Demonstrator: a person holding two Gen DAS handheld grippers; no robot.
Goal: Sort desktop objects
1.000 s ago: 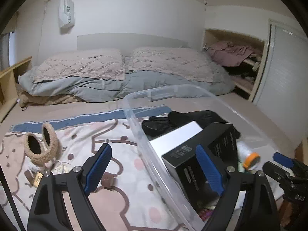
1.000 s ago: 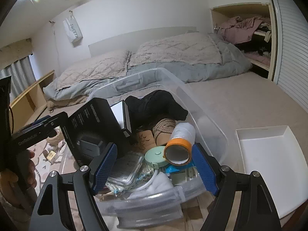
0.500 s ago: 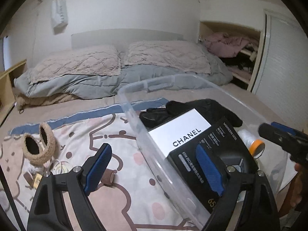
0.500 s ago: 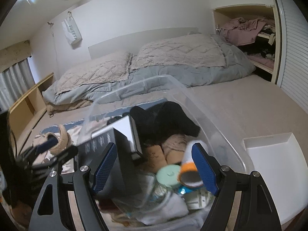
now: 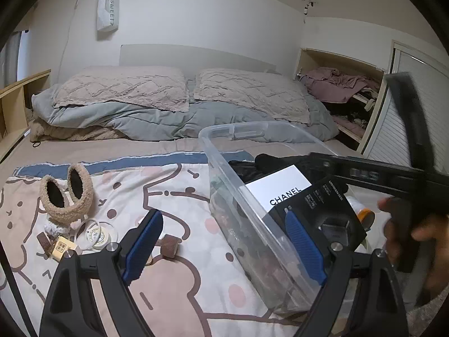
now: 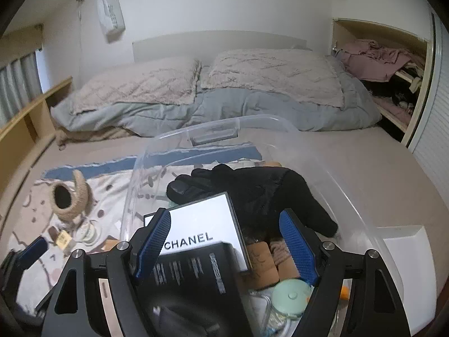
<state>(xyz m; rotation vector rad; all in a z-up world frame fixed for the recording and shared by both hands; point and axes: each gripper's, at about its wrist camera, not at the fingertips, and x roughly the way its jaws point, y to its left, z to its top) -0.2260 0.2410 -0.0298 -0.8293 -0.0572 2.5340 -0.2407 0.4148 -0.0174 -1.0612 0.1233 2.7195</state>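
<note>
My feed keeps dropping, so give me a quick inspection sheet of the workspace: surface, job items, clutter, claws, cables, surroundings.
Surface: cartoon-print blanket spread on the bed.
Job's things: clear plastic bin holding a white CHANEL box, a black box, black gloves and a mint round case.
Clutter: on the blanket, left of the bin, beige fluffy earmuffs, a small clear round tub, a gold padlock and a small brown block.
Grippers: left claw open, empty, straddling the bin wall; right claw open, empty, over the bin.
Cables: nothing seen.
Surroundings: two pillows, grey duvet, wall-hung bag, clothes shelf.
</note>
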